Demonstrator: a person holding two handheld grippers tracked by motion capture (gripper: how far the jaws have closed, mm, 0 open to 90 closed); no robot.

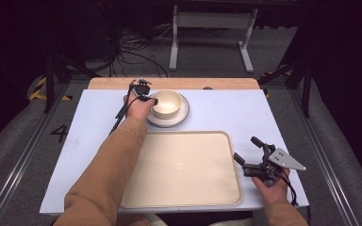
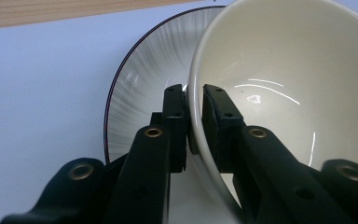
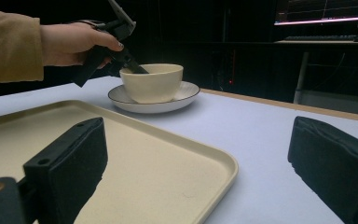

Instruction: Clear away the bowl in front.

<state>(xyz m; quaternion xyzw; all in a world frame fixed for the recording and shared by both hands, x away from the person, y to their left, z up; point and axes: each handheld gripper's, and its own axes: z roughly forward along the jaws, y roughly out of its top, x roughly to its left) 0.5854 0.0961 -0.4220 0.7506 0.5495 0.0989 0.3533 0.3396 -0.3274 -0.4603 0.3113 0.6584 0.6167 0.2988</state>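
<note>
Your left gripper (image 2: 193,100) is clenched on the bowl (image 2: 279,70), its rim wall between the jaws, bowl on the plate (image 2: 144,65); the tray (image 1: 188,165) lies behind it, nearer your idle, released right gripper (image 1: 246,152).

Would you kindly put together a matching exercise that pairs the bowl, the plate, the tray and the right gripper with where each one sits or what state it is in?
Things:
1. bowl
2. plate
3. tray
4. right gripper

Places or states:
A. empty, on the near part of the table
B. fingers wide apart, beside the tray's right edge
C. rim pinched between the fingers of the left gripper
D. lies under the bowl at the far side

Pairs: 1-C, 2-D, 3-A, 4-B
</note>
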